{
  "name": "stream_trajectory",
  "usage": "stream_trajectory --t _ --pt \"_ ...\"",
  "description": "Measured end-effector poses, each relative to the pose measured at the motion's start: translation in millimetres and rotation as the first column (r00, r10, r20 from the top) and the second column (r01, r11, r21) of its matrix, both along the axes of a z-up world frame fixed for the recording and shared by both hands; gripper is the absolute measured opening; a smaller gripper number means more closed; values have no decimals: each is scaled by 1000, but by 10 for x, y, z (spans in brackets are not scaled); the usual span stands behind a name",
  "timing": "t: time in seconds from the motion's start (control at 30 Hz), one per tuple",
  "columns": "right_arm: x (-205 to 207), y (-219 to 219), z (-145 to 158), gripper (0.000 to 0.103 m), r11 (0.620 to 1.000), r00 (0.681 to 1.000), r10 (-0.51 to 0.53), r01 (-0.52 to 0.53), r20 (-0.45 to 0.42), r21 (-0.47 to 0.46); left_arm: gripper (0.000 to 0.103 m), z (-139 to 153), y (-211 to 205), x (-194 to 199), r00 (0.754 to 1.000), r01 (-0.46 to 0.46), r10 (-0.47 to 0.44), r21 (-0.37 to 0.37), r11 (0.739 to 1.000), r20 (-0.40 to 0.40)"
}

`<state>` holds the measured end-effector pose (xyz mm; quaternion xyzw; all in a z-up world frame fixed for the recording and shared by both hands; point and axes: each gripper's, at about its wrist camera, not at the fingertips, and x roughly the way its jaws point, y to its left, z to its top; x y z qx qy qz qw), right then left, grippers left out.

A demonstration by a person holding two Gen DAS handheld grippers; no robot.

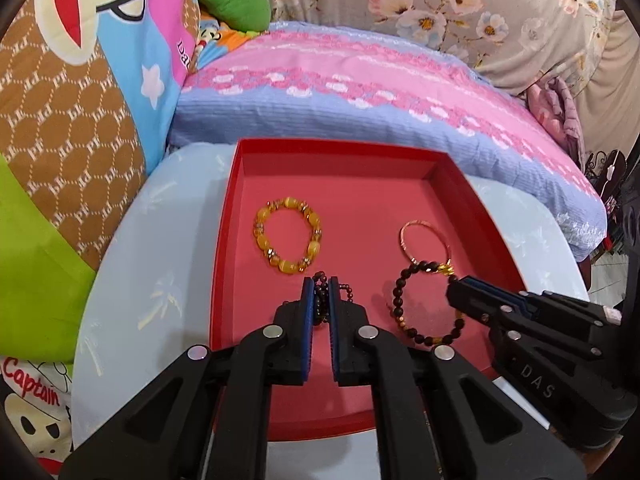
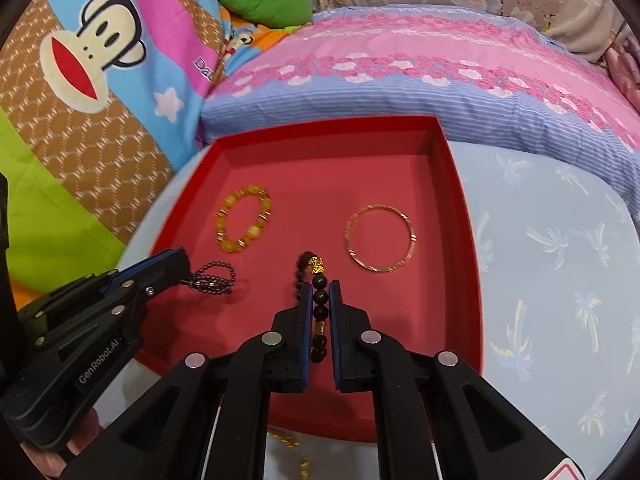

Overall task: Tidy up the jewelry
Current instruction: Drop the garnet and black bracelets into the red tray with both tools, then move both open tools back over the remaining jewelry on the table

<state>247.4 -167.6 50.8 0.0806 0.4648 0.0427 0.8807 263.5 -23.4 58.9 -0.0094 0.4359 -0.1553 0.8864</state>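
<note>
Over red tray [image 1: 224, 240]: carrying step, left gripper [image 1: 321, 292] pinching bead chain [image 1: 320, 300], right gripper [image 2: 320, 296] pinching dark bracelet [image 2: 320, 312]; next, lowering onto clear floor, releasing.

Pale blue cloth [image 2: 540, 248] with palm-tree print spread flat across near ground. Far side: folded quilt [image 1: 380, 92], pink and lavender stripes with flower bands, lying along cloth's far edge. Left: cartoon monkey blanket [image 2: 96, 64], brown honeycomb patches, blue, pink and lime panels, white star. Green cushion [image 2: 264, 0] perched far left, above quilt's end. Grey floral fabric [image 1: 460, 12] draped across far background. Purple-pink crumpled fabric [image 1: 560, 108] far right, partly hidden.
</note>
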Motion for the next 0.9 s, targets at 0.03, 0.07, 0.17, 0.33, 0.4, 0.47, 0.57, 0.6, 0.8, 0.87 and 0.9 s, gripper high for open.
stream_trajectory --t 0.03,0.07,0.17,0.33,0.4,0.47,0.57,0.6,0.8,0.87,0.9 --pt "-2 -16 -29 8 1000 1000 -5 5 -3 -11 7 -32 4 -1 1000 -2 2 7 1000 -3" --pt "1 -38 -56 8 1000 1000 -9 9 -7 -20 7 -67 8 1 1000 -5 5 14 1000 -7" --pt "-8 -97 -112 8 999 1000 -25 25 -18 -37 7 -132 53 20 1000 -19 19 14 1000 -20" --pt "-60 -156 -96 18 997 999 -52 52 2 -60 10 -142 68 37 999 -28 28 6 1000 -34" --pt "-84 -169 -71 25 996 998 -56 56 11 -62 20 -120 64 21 999 -35 35 10 999 -27" --pt "-132 -177 -26 30 996 998 -58 59 25 -63 39 -74 65 -26 999 -41 41 7 999 -9" --pt "-217 -163 41 35 996 998 -54 57 43 -66 43 -14 55 -93 999 -44 43 24 999 17" --pt "-251 -157 63 36 996 998 -52 55 47 -65 44 -3 53 -113 999 -44 44 28 999 19" --pt "-498 -135 168 38 997 996 -47 51 70 -51 44 67 108 -331 998 -52 51 30 998 34" --pt "-590 -134 186 39 998 996 -46 49 73 -43 44 87 145 -446 998 -58 57 25 998 39" --pt "-650 -136 191 39 998 996 -46 49 73 -41 44 94 159 -491 998 -58 58 22 998 38"
